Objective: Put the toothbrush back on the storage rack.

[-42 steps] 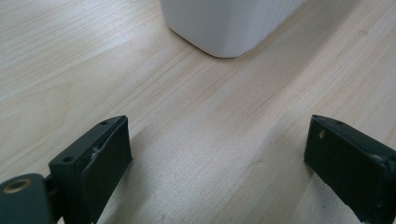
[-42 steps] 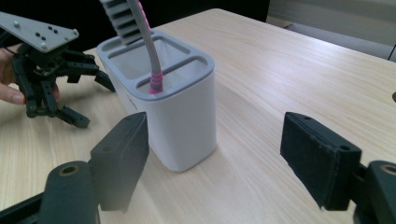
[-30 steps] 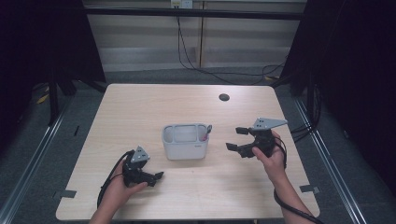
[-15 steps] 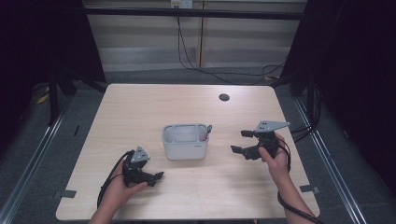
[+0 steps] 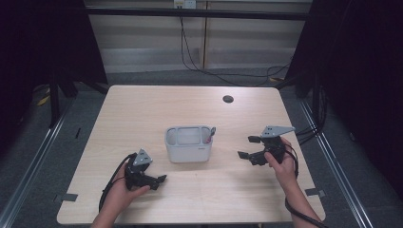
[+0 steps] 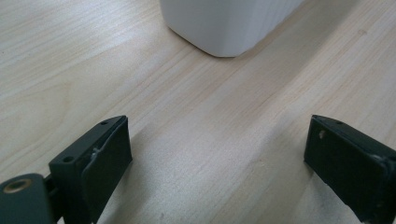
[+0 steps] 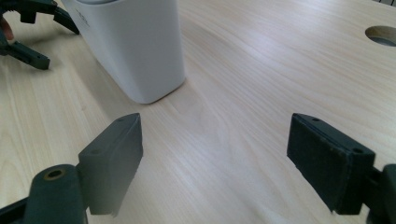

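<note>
table [image 5: 142,114]: pale wood, 1 round hole [image 5: 228,99] | surroundings: dark, possibly curtains

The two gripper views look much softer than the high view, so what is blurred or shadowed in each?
Left gripper view: the white container at the top is slightly soft, and its jaws are dark with little detail. Right gripper view: the near left jaw is blurred at its lower edge, and the container casts a faint shadow on the table. High view: the table is evenly lit and the surroundings are dark.
</note>
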A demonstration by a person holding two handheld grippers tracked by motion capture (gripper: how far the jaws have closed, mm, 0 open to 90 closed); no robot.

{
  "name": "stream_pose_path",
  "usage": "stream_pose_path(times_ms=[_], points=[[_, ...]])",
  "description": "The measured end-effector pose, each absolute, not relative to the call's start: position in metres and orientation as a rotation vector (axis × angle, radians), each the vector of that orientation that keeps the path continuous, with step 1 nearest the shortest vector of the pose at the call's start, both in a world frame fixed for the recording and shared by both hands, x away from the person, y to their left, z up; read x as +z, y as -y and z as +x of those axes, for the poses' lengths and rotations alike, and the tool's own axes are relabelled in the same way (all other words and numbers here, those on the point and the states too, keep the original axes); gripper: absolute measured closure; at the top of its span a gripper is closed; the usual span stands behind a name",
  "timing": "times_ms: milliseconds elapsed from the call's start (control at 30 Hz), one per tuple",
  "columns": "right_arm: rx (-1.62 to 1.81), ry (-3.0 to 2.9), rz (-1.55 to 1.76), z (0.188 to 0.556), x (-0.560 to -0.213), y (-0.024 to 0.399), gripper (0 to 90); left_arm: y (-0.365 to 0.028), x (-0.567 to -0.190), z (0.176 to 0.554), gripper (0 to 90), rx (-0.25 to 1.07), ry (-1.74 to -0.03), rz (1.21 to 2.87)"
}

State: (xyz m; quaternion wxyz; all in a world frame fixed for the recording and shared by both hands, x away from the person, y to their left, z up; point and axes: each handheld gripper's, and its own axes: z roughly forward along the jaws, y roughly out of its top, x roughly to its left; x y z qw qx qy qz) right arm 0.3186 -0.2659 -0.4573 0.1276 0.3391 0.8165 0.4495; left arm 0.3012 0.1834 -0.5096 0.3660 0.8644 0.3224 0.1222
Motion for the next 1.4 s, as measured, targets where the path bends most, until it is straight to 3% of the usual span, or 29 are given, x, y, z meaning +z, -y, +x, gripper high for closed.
stream_pose_path(times_ms=[1400], points=[[1.014,-2.439,1.109,0.317,-0.489,0.288,20.0,-0.183,-0.51,0.301,6.9,0.313,-0.828,2.218]])
